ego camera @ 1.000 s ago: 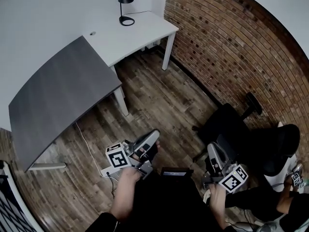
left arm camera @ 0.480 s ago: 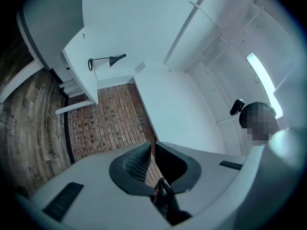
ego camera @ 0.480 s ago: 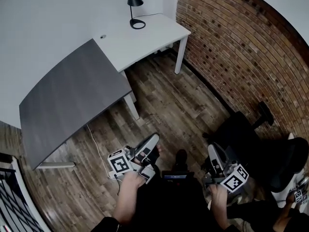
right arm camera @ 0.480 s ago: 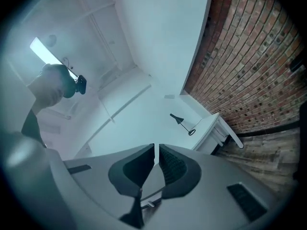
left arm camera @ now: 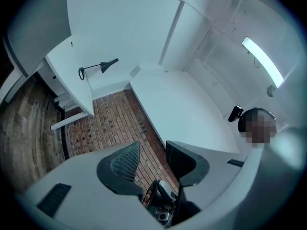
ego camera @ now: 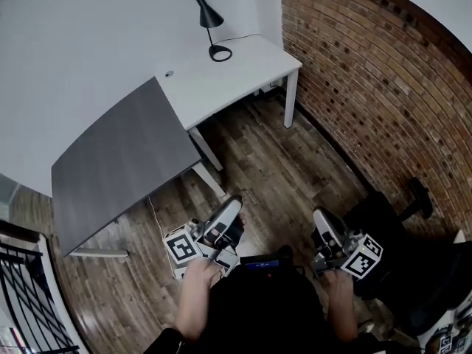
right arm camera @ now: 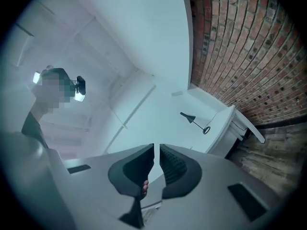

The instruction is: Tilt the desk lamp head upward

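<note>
Left gripper (left arm camera: 152,148) jaws just opened, empty; unclear from head view.

Desk lamp (ego camera: 209,17) far ahead of right tool (ego camera: 322,224): too small to read head tilt. Chair (ego camera: 420,286) right of that tool, clipped by frame edge.

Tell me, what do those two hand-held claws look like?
Both the left claw and right claw are light grey plastic, each carrying a white cube printed with black square markers. Dark ribbed pads line their jaws. The left claw's jaws have just been opening, nothing between them. The person wears dark clothing.
</note>
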`<state>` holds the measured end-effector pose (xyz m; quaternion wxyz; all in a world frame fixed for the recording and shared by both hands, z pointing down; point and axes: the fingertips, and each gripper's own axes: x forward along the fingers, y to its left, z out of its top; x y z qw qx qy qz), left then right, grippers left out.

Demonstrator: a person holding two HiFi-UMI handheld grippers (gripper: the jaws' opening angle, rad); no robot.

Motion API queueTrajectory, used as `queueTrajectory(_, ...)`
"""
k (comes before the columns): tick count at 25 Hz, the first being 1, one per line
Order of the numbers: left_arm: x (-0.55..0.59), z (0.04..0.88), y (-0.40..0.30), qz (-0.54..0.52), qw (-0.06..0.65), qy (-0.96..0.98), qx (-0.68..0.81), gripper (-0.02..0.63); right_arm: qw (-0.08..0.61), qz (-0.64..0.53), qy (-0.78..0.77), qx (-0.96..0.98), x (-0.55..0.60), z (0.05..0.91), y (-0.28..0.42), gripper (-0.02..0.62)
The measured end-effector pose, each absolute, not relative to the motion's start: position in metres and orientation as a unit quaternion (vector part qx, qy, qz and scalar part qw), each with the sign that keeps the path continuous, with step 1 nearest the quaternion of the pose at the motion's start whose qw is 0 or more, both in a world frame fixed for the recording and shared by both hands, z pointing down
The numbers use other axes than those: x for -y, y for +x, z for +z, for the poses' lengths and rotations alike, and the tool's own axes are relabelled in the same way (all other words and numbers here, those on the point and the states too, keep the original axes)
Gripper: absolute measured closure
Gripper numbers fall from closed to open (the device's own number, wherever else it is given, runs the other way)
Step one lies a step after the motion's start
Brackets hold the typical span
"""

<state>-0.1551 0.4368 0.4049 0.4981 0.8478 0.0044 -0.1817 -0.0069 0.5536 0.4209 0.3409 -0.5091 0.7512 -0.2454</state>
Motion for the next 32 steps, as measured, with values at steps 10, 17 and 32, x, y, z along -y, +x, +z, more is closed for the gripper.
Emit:
queueTrajectory(10,-0.444,0.399,-0.1,-0.181,0.48,0.858,-0.012,0.488,0.377,-0.266,-0.487,-0.741,-0.554,0.431,0.051,0.503)
queueTrajectory(17,-0.414,0.411,-0.091,-0.198,0.5,0.843,-0.012,0.577,0.378,-0.277,-0.486,-0.738,-0.532,0.438,0.065,0.503)
queueTrajectory(32,-0.252,0.396,-0.053,-0.28,0.516,0.802,-0.106,0.589,0.328,-0.245,-0.533,-0.741,-0.382,0.402,0.091,0.504)
